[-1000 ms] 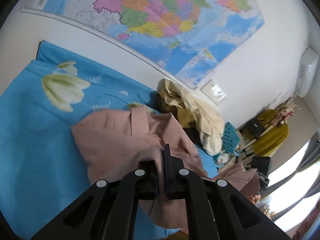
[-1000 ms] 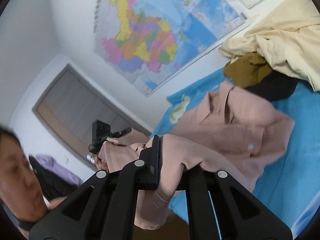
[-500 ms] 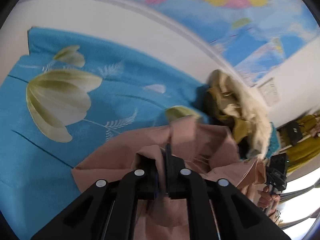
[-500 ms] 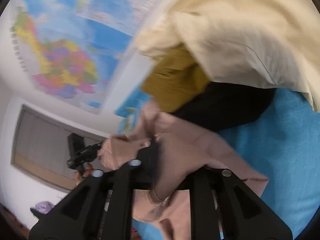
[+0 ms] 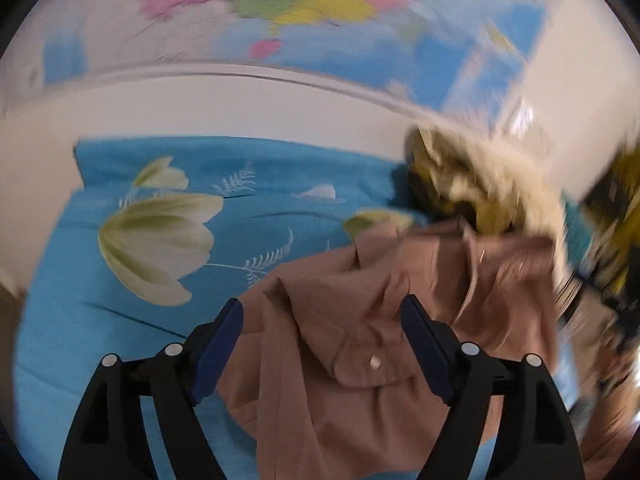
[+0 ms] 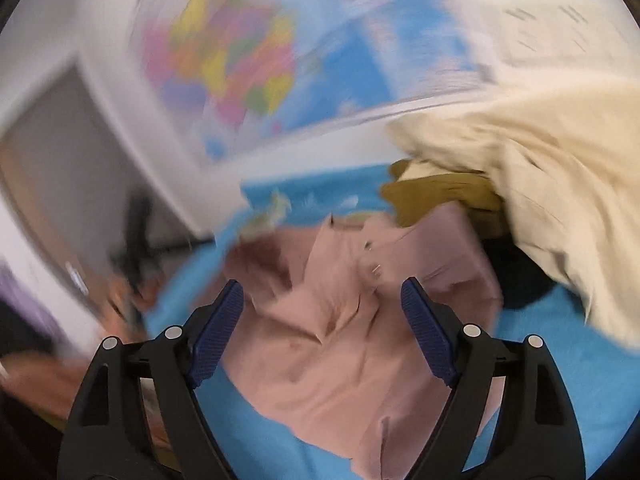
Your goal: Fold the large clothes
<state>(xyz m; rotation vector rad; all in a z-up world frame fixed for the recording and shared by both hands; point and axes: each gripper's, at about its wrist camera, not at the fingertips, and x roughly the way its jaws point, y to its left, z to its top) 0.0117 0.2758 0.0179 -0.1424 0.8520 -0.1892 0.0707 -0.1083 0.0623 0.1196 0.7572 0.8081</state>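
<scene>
Left gripper (image 5: 322, 312) spread wide, holding nothing. Right gripper (image 6: 322, 294) likewise spread, empty. Pink shirt (image 5: 360, 340) lies crumpled on blue floral bedsheet (image 5: 120, 320), beside pile of cream and mustard clothes (image 6: 540, 184). Views blurred.

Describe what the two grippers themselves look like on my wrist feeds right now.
Both look alike. The left gripper has matte black angular arms with cut-out openings, round silver rivets at the joints, and two dark navy blue finger pads with a fine ribbed texture. The right gripper has the same black frame, silver rivets and blue pads. No cables, markings or sleeves show.
</scene>
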